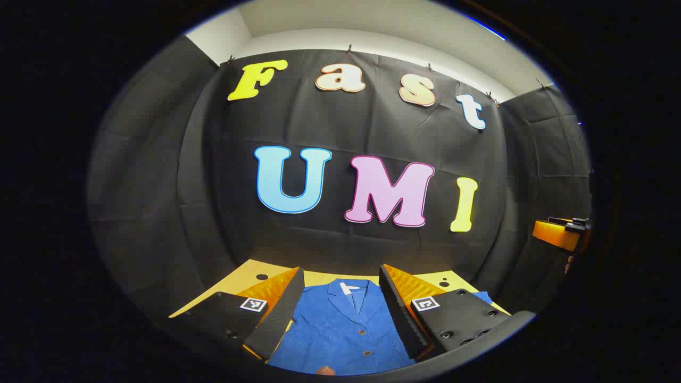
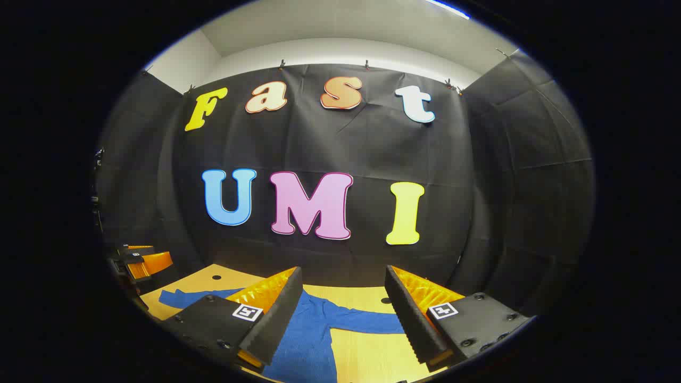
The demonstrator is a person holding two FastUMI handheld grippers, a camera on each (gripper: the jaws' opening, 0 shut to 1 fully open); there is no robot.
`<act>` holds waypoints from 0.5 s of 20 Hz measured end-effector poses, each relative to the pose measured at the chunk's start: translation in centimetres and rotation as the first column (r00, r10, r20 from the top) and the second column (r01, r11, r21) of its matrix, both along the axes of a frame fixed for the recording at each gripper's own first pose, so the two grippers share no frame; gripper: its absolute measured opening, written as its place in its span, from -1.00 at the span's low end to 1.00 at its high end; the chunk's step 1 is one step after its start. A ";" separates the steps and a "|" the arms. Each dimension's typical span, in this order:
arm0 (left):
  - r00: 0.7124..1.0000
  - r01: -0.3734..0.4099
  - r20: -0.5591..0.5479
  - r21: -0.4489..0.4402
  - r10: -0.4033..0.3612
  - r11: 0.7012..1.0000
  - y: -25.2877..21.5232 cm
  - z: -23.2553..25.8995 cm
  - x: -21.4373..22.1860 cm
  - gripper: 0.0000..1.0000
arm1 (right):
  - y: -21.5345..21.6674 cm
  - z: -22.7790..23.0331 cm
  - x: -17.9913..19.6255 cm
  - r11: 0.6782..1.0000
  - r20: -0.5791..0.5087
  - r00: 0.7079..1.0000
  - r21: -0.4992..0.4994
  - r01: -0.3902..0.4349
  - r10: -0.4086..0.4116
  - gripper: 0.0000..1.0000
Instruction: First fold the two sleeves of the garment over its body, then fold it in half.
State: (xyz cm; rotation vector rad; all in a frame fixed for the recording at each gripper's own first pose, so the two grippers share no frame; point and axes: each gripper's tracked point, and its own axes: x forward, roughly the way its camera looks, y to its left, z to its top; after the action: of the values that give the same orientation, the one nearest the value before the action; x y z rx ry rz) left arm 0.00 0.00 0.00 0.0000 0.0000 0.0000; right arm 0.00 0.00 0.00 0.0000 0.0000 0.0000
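Looking at both views, we'd say nothing is folded yet. The shirt (image 1: pixel 340 330) lies flat on the table (image 1: pixel 250 274) at the bottom of the left gripper view, collar away from us and buttons running down the middle. That layout makes sense, since a garment spread face up leaves both sleeves free to swing over the body.

Our left gripper (image 1: pixel 340 311) sits low in the frame with its fingers spread wide and nothing between them. It lines up right over the collar and placket, so we guess it's just parked at a start pose, not going for a grab.

Our right gripper (image 2: pixel 343 314) is splayed apart too and holds nothing. In the right gripper view one sleeve (image 2: pixel 367 322) stretches across the gap between the fingers toward lower right, and the other sleeve (image 2: pixel 186 297) pokes out at lower left, both lying straight out on the table. The left gripper also peeks in at the far left edge there, and the right one at the right edge of the left gripper view.

Both grippers seem held up off the cloth, though we can't tell how high. Our guess for the next step is a drop to a cuff and a pinch, and thin fabric could be tricky to catch off a flat top.
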 end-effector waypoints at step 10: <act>0.999 -0.040 0.017 0.043 0.039 0.998 0.1 1.2 -0.8 0.58 | 1.3 -0.1 0.1 1.000 0.002 1.000 -0.011 -0.028 0.028 0.83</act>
State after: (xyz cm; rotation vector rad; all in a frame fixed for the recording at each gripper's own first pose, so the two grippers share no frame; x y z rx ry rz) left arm -0.81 0.10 1.17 0.0429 -0.0160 0.0394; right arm 0.11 1.29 -0.15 -0.0111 -0.0020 0.0283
